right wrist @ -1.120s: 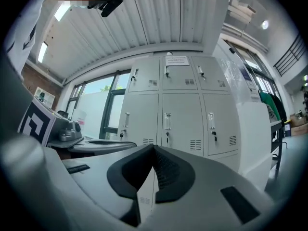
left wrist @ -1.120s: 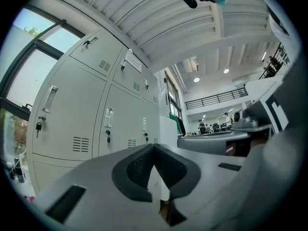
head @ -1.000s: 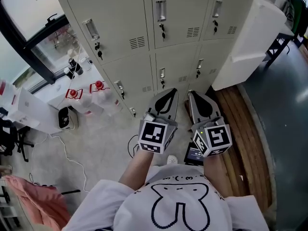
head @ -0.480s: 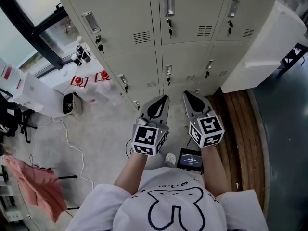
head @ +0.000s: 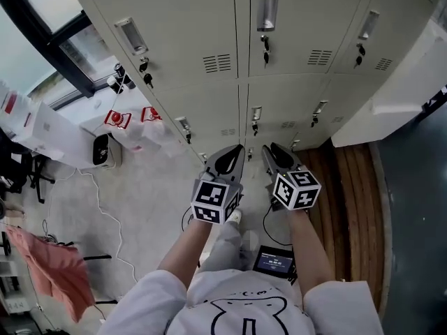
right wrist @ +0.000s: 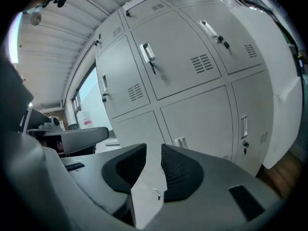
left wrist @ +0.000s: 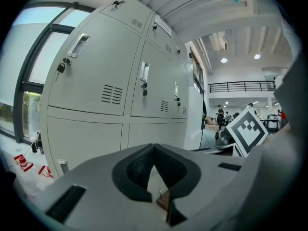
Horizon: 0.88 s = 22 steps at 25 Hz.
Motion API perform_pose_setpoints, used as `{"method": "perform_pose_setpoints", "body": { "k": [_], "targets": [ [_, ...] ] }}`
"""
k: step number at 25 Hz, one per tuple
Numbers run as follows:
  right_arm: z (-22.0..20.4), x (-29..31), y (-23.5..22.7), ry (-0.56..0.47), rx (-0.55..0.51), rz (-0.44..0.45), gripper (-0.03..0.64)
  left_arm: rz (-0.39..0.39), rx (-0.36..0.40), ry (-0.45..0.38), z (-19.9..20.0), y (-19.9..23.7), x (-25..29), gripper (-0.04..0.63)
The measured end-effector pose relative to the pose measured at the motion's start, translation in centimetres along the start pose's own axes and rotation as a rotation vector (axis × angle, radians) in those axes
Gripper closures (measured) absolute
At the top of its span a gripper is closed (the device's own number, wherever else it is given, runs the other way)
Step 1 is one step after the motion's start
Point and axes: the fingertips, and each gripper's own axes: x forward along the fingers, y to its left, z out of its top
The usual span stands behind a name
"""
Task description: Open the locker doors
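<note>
The beige lockers (head: 293, 82) stand in front of me, all doors in view closed, with keys hanging under the handles (head: 265, 11). In the head view both grippers are held side by side, pointing at the bottom row of doors (head: 251, 142) without touching them. My left gripper (head: 236, 150) is shut with nothing in it; its tips meet in the left gripper view (left wrist: 154, 146). The jaws of my right gripper (head: 267, 149) have just been opening; a narrow gap shows in the right gripper view (right wrist: 154, 150), with nothing between them. A lower door handle (right wrist: 244, 126) is ahead on the right.
A white panel (head: 412, 82) leans against the lockers' right end, above a wooden floor strip (head: 349, 187). A small screen device (head: 274, 260) and cables lie at the person's feet. Red-capped bottles (head: 117, 119) and a white box (head: 101, 149) sit on the left, by the window.
Both grippers have come down along the locker front, from the middle row toward the bottom row. The person has stepped back, so the screen device now lies behind the grippers.
</note>
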Motion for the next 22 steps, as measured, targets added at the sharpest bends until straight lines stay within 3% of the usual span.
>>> {"method": "perform_pose_setpoints", "body": {
  "k": [5, 16, 19, 22],
  "targets": [
    [-3.0, 4.2, -2.7, 0.029, 0.114, 0.004, 0.528, -0.005, -0.019, 0.055, -3.1, 1.5, 3.2, 0.581],
    [-10.9, 12.1, -10.9, 0.021, 0.554, -0.068, 0.528, 0.011, -0.014, 0.057, -7.1, 5.2, 8.0, 0.581],
    [-11.2, 14.0, -11.8, 0.007, 0.550, -0.069, 0.528, 0.011, -0.014, 0.077, -8.4, 6.2, 8.5, 0.581],
    [-10.1, 16.0, -11.9, 0.002, 0.441, -0.055, 0.529, 0.014, -0.015, 0.090, -9.1, 7.3, 9.1, 0.581]
  ]
}}
